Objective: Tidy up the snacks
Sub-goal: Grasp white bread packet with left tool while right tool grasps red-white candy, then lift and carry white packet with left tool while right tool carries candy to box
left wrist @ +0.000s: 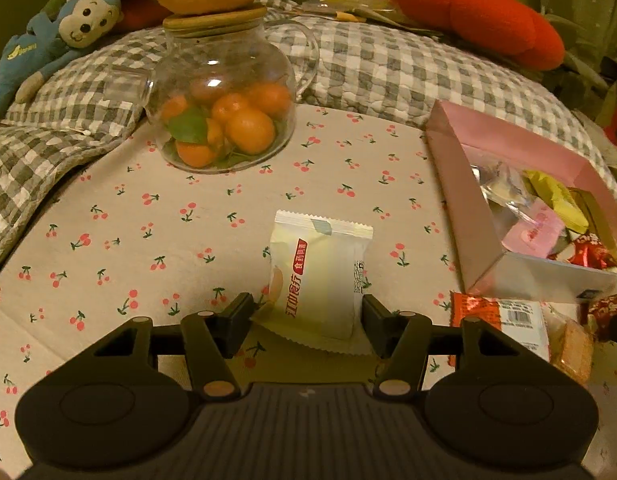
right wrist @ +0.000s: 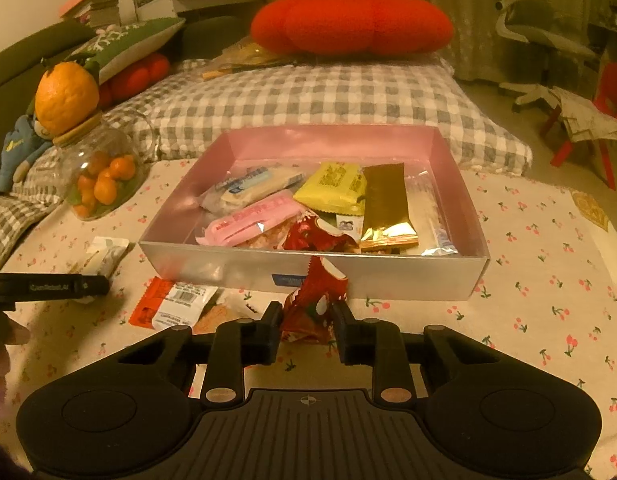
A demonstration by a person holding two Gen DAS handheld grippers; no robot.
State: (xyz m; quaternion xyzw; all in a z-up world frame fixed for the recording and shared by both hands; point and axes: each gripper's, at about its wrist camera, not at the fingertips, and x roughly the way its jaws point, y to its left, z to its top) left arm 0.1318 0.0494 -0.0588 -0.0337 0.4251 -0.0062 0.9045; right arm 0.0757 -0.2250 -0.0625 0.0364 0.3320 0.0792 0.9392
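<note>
left hand-held gripper (left wrist: 306, 320) pinches white packet (left wrist: 318, 280); right hand-held gripper (right wrist: 306, 330) red wrapper (right wrist: 314, 300)

Home bedroom/living space: gingham quilt (right wrist: 308, 96) mid-frame, red plush cushion (right wrist: 350, 24) top centre, monkey soft toy (left wrist: 52, 36) upper left, book stack (right wrist: 94, 4) upper left, office chair (right wrist: 544, 40) upper right.

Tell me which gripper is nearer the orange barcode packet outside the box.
Left. The left gripper, around the white packet, sits just beside the orange barcode packet; the right gripper, holding the red wrapper, is farther.
</note>
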